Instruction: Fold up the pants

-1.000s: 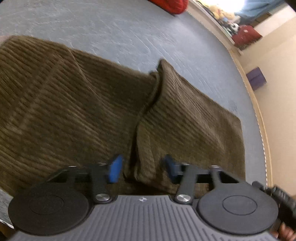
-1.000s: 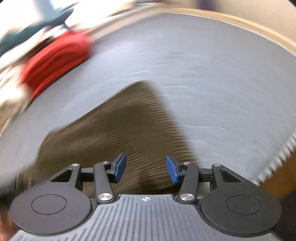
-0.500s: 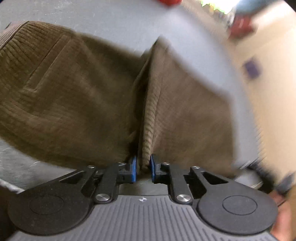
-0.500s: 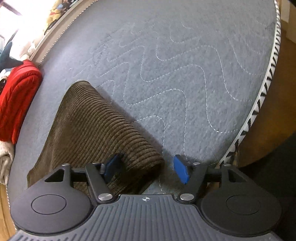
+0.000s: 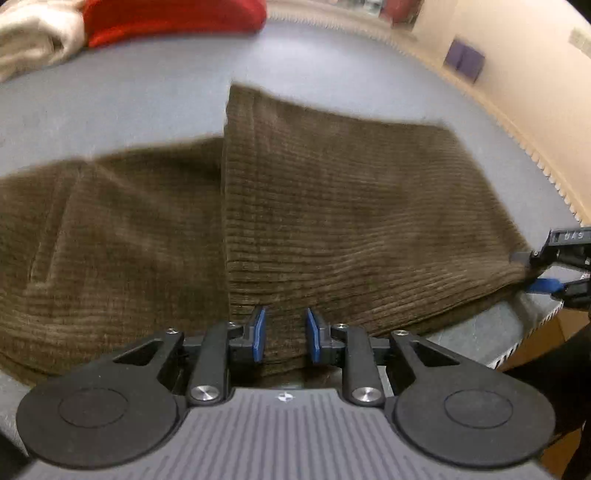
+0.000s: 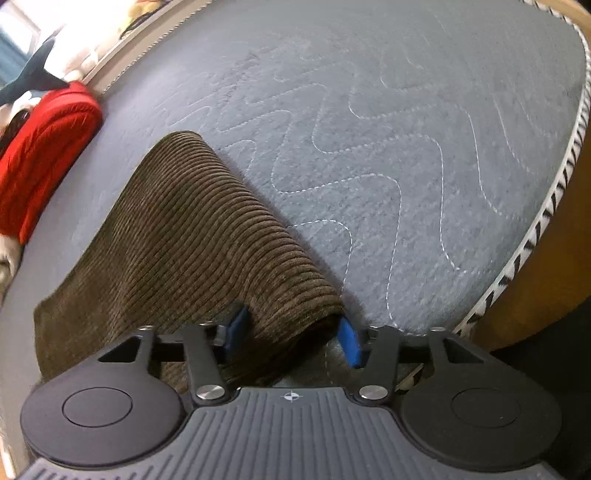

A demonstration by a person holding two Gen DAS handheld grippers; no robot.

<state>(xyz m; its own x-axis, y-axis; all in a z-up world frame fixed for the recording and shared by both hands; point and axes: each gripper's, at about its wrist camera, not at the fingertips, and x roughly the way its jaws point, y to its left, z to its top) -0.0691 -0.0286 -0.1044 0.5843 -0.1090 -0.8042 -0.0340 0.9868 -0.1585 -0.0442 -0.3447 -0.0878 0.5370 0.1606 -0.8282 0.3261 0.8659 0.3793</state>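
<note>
Brown corduroy pants lie on a grey quilted mattress, with one part folded over the other along a vertical edge. My left gripper sits at the near edge of the folded layer, jaws partly apart with cloth between them. My right gripper is open around the rounded corner of the pants at the mattress edge. It also shows in the left wrist view at the right corner of the cloth.
A red folded garment and a cream one lie at the far side of the mattress; the red garment also shows in the right wrist view. The mattress edge with zigzag trim runs close on the right.
My left gripper was shut on the fold edge half a second ago and has opened partway. My right gripper has stayed open around the pants corner. The pants now lie flatter.
</note>
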